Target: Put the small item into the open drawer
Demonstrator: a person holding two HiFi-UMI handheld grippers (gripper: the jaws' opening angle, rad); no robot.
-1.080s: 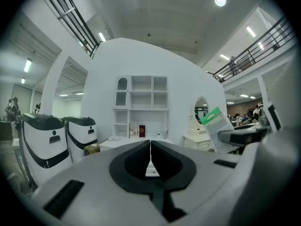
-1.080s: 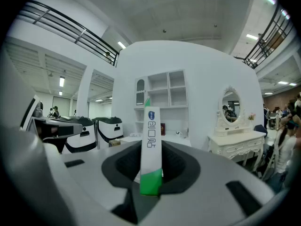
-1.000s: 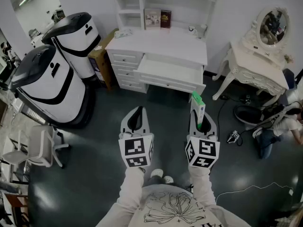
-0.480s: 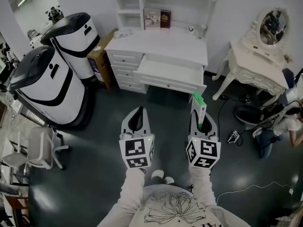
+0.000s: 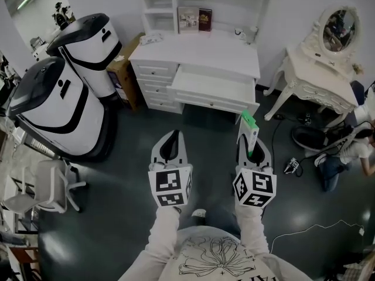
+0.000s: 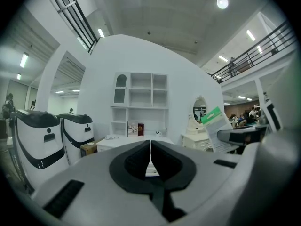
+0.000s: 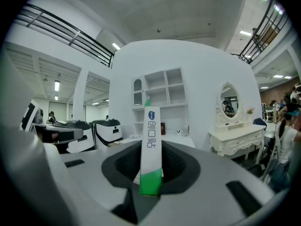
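While right gripper (image 5: 253, 144) clamps slim white-green box (image 5: 248, 126) between half-spread jaws, long axis runs along jaws toward desk (image 5: 199, 50); open drawer (image 5: 212, 100) lies ahead, slightly left, well apart; left gripper (image 5: 170, 138): jaws together, empty, no nearer.

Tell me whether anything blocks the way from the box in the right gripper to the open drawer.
Nothing visible does. The right gripper holds the white-and-green box, and only dark floor lies between it and the open drawer ahead.
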